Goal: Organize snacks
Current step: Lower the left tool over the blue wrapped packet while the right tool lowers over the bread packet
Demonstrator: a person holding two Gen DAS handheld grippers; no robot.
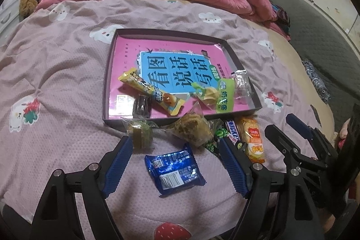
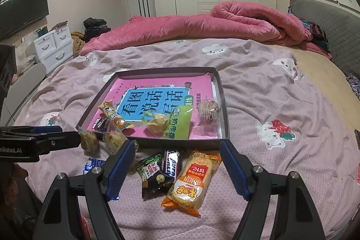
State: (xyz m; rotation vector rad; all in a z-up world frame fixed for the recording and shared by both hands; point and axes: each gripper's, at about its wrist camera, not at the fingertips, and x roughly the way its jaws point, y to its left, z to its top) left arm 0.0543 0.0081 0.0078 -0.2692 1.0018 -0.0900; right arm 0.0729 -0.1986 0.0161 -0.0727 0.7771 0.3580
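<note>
A shallow dark box [image 1: 105, 73] [image 2: 225, 127] with a pink book as its floor lies on the bed. In it are a yellow bar [image 1: 150, 91], a dark candy [image 1: 141, 107], a green pack [image 1: 216, 93] and a clear-wrapped cake [image 2: 208, 113]. Outside its near edge lie a blue pack [image 1: 174, 169], two clear-wrapped pastries [image 1: 140, 133] [image 1: 193, 129], a Snickers [image 2: 172, 161], a dark green pack [image 2: 153, 174] and an orange pack [image 2: 193, 183]. My left gripper [image 1: 175, 145] is open, straddling the blue pack. My right gripper [image 2: 176, 149] is open over the orange and green packs.
A pink quilt [image 2: 202, 26] is bunched at the far side of the bed. A grey headboard [image 2: 326, 21] stands at the right. White drawers [image 2: 54, 48] and a TV [image 2: 22, 10] are at the left. The right gripper shows in the left wrist view [image 1: 290, 125].
</note>
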